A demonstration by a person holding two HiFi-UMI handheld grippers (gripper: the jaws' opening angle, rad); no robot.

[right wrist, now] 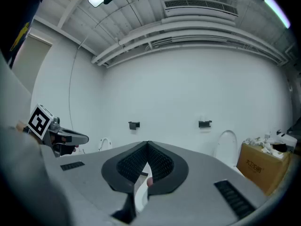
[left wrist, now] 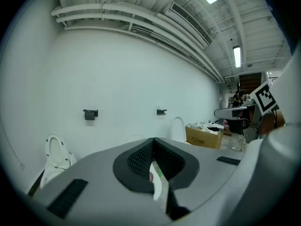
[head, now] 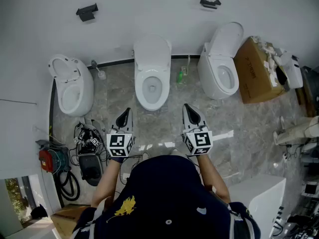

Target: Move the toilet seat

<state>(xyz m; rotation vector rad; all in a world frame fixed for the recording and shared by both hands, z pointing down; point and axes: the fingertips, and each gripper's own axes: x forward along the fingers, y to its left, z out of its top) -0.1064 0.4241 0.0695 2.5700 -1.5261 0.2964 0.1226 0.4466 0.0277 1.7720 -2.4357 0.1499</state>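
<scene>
Fingers [left wrist: 136,157] of the left gripper [head: 127,112] are clenched tip to tip on nothing, and so are those of the right gripper [head: 186,107]. Both grippers are held side by side, aimed at the middle toilet [head: 152,99], probably squared up for an approach. The toilet seat [head: 140,88] seems to lie flat on that bowl's rim, well apart from both grippers, with the lid [head: 152,51] propped upright at the wall. The bowl is glossy white ceramic, smooth and oval. The seat is a thin ring, likely hinged at the back, so it should be lifted from its front edge. The finger pads are dark and ribbed, set in grey shells. The floor [head: 119,91] is grey marbled tile.
</scene>
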